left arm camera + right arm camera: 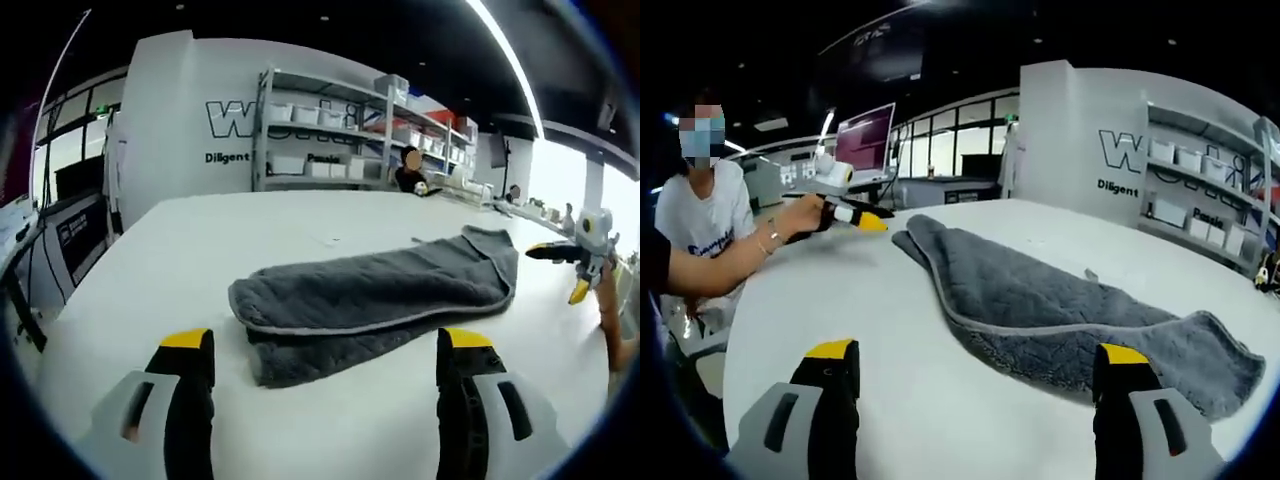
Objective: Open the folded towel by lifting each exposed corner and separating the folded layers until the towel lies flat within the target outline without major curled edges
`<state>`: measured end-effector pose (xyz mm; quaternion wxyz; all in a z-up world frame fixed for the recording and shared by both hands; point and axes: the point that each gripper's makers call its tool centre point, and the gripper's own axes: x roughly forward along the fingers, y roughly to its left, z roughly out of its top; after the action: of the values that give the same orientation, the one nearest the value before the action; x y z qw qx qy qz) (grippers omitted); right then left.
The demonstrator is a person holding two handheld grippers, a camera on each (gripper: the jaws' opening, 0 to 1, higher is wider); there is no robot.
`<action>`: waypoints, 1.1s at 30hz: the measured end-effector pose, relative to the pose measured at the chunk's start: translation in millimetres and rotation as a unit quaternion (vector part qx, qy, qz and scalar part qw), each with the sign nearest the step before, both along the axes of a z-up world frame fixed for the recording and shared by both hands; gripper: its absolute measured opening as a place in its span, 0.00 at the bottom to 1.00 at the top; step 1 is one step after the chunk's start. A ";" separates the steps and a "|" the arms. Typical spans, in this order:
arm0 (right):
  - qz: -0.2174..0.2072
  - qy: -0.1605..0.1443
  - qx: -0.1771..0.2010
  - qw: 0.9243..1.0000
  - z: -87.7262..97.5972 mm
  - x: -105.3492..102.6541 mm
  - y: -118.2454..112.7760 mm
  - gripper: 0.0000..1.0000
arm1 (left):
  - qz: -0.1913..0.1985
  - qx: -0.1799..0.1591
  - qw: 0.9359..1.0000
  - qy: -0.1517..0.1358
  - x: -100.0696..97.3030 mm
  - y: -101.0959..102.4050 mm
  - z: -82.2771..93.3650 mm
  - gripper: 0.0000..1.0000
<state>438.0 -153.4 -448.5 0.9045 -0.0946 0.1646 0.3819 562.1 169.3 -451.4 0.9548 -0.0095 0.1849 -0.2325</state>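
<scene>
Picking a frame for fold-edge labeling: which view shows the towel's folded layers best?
Left gripper view: the towel lies whole and centred between the jaws, its piped top layer clearly overlapping the lower one. The right gripper view shows the towel lengthwise and skewed right, its far end near the picture's rim, layers harder to separate.

right gripper [975,375] jaws spread wide, holding nothing, low over the white table [840,300] | grey towel [1040,305] lies folded lengthwise, just beyond the jaws | left gripper [862,221] hovers just off the towel's far end, held in a person's hand [805,215] | laptop [865,145] stands beyond the towel
</scene>
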 end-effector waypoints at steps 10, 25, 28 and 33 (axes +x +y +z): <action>0.005 0.001 0.006 1.000 3.1 4.2 0.0 0.99 | 0.024 -0.042 0.999 0.006 34.2 17.9 -10.3 0.67; 0.009 0.005 0.003 1.000 -0.1 6.7 1.1 0.99 | 0.023 -0.056 0.998 -0.005 56.5 21.6 -27.4 0.22; 0.007 0.003 0.003 1.000 0.7 7.5 -0.1 0.99 | 0.023 -0.055 0.998 -0.016 53.1 21.3 -22.7 0.11; 0.005 0.004 0.005 1.000 1.0 6.9 -1.5 0.99 | 0.015 -0.064 0.997 -0.026 41.6 14.4 -8.8 0.03</action>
<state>444.9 -154.9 -447.5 0.9022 -0.0895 0.1661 0.3879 603.7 183.8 -460.2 0.9602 -0.0676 0.1449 -0.2292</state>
